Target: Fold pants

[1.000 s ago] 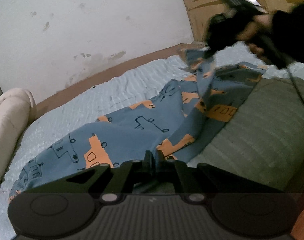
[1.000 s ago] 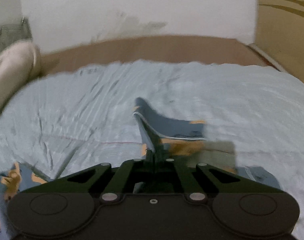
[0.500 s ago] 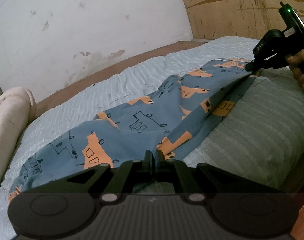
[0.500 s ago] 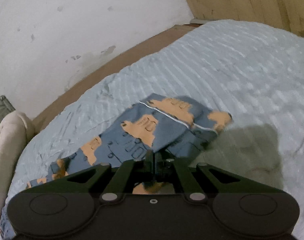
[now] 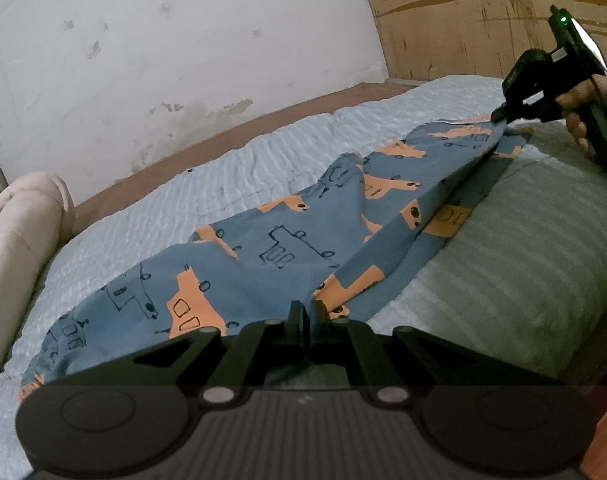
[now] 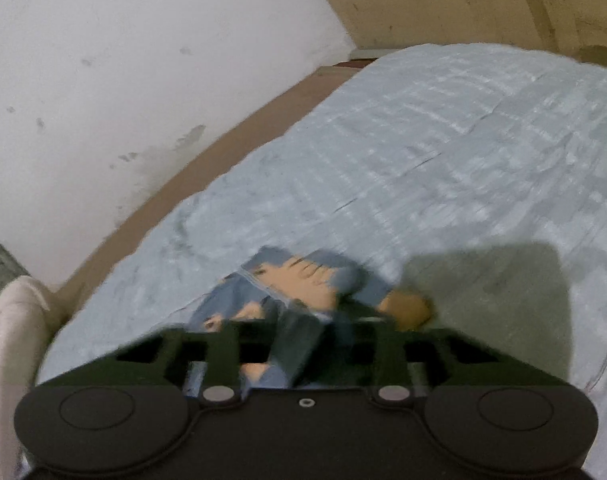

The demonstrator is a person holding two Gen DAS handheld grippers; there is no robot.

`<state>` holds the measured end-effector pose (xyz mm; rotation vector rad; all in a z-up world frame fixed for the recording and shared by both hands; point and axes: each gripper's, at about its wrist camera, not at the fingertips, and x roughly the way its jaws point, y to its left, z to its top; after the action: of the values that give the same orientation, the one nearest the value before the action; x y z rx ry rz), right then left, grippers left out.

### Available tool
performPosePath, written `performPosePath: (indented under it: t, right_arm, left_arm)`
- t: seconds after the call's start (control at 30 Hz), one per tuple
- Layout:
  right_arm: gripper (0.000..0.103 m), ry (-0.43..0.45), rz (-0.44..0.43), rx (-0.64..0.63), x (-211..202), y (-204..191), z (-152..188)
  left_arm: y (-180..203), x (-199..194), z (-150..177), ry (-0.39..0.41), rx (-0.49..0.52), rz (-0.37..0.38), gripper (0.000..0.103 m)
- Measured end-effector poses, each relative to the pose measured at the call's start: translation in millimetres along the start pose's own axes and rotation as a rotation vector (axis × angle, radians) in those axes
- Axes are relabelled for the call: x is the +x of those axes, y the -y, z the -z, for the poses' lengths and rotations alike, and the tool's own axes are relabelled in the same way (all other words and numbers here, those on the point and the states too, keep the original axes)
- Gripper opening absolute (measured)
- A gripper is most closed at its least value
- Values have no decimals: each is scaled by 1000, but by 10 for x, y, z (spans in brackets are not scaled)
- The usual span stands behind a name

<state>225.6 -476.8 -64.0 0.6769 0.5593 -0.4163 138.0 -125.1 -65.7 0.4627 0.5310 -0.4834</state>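
Note:
Blue pants [image 5: 263, 264] with orange truck prints lie stretched across the pale blue bedspread [image 5: 231, 184]. My left gripper [image 5: 306, 312] is shut on the near edge of the pants. My right gripper [image 5: 499, 114] shows at the far right of the left wrist view, pinching the far end of the pants low over the bed. In the right wrist view the image is blurred; my right gripper [image 6: 303, 320] has blue and orange cloth [image 6: 303, 276] between and over its fingers.
A cream pillow [image 5: 11, 248] lies at the left end of the bed. A white stained wall [image 5: 163, 60] runs behind, with a brown bed frame [image 5: 183, 152] along it. A wooden panel [image 5: 463, 20] stands at the back right.
My right gripper swung the far end of the pants rightward and down onto the bed, stretching the cloth flatter. My left gripper stayed shut on the near edge.

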Motion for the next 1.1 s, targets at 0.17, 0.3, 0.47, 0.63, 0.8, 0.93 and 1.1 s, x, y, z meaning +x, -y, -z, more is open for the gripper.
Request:
performPosePath:
  t: [0.17, 0.3, 0.47, 0.63, 0.8, 0.93, 1.1]
  right_arm:
    - [5, 87, 18, -100, -238, -50, 20]
    - [5, 108, 71, -122, -295, 62, 105]
    - [5, 89, 96, -113, -218, 178, 203]
    - [8, 81, 119, -154, -137, 138, 265]
    - [42, 109, 100, -159, -208, 116, 275]
    - [88, 220, 153, -245, -484, -142, 391]
    - [101, 286, 64, -409, -671, -649, 782]
  left_arm:
    - [16, -4, 3, -1, 9, 3, 1]
    - [23, 23, 13, -9, 7, 7, 1]
    - [12, 26, 7, -8, -10, 12, 2]
    - [-34, 7, 2, 1, -50, 29, 18]
    - [-191, -162, -18, 43, -144, 3, 67]
    - [-463, -293, -45, 58, -222, -79, 88]
    - [-916, -408, 56, 41, -299, -231, 98]
